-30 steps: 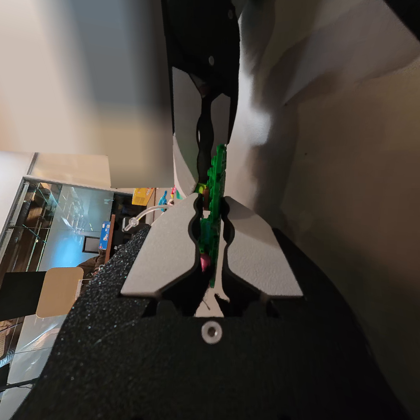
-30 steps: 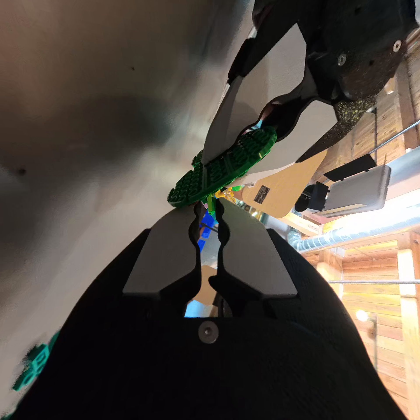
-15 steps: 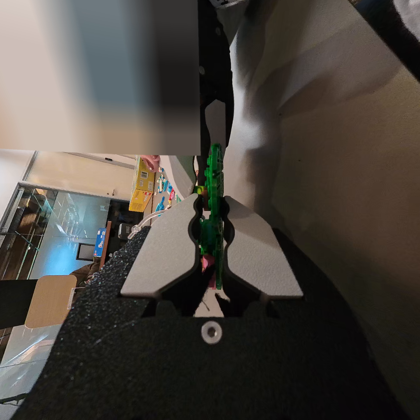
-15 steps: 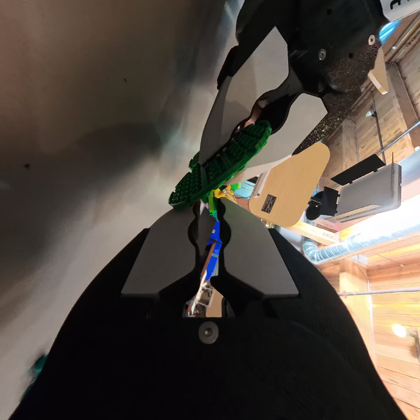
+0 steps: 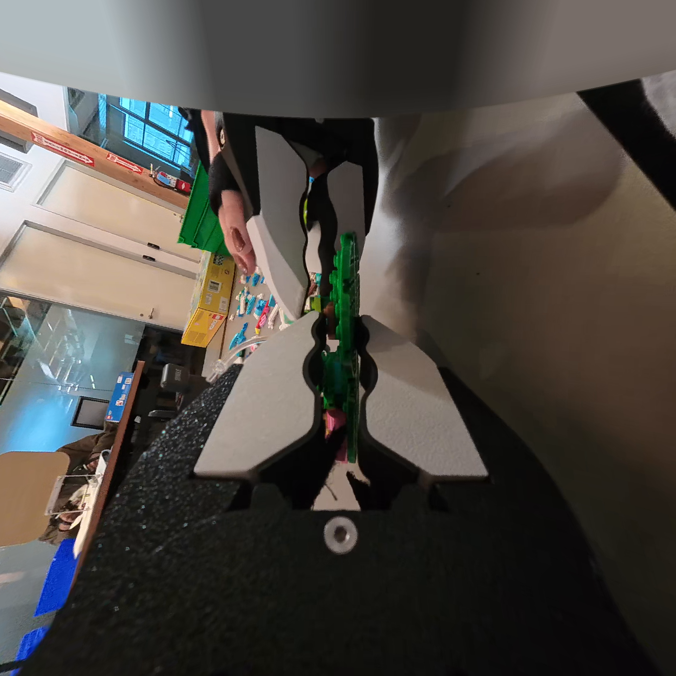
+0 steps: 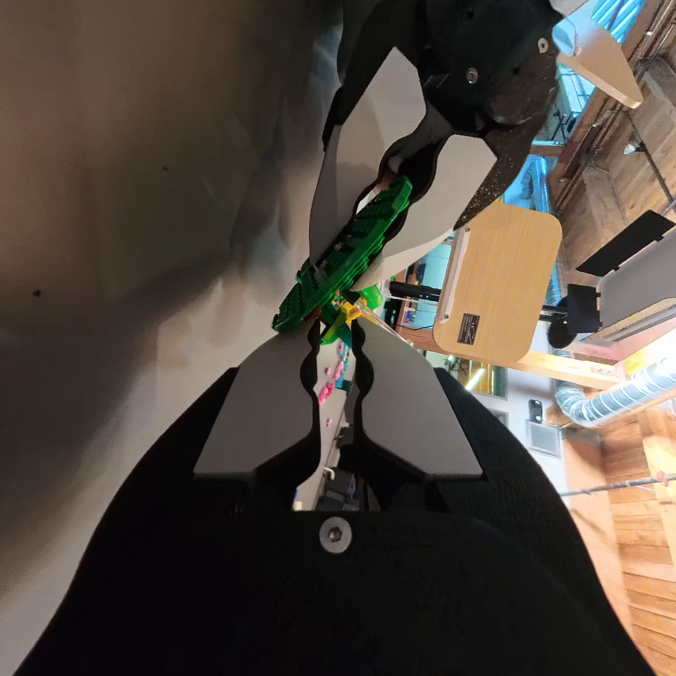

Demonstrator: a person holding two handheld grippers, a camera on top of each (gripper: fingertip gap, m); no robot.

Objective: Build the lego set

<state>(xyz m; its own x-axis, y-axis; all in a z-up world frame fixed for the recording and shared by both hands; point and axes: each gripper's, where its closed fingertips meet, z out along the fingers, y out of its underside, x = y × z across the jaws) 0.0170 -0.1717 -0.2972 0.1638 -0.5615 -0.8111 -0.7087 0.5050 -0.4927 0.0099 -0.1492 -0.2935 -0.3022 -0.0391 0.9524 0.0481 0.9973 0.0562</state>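
My left gripper (image 5: 340, 325) is shut on a green studded plate (image 5: 345, 278), held edge-on, with small brown, teal and pink bricks (image 5: 334, 420) on its face. In the right wrist view the left gripper (image 6: 340, 274) clamps the same plate (image 6: 351, 248) from above. My right gripper (image 6: 334, 325) is open; its fingertips (image 6: 365, 340) flank a lime and yellow brick cluster (image 6: 338, 318) on the plate's underside beside a clear green dome (image 6: 371, 294). In the left wrist view the right gripper (image 5: 318, 270) stands with fingers apart at the plate's far end, in a person's hand (image 5: 234, 226).
The grey table (image 5: 512, 329) runs along the right. Loose cyan, white and pink bricks (image 5: 252, 300) lie near yellow boxes (image 5: 216, 300) and a green bin (image 5: 201, 219). Pink bricks (image 6: 329, 387) lie on the table; a wooden chair back (image 6: 501, 281) stands behind. Both grippers' tips are close together, under 4 cm apart.
The right gripper's fingers have spread apart at the plate's edge. The left gripper has kept its hold on the plate while both views swung round.
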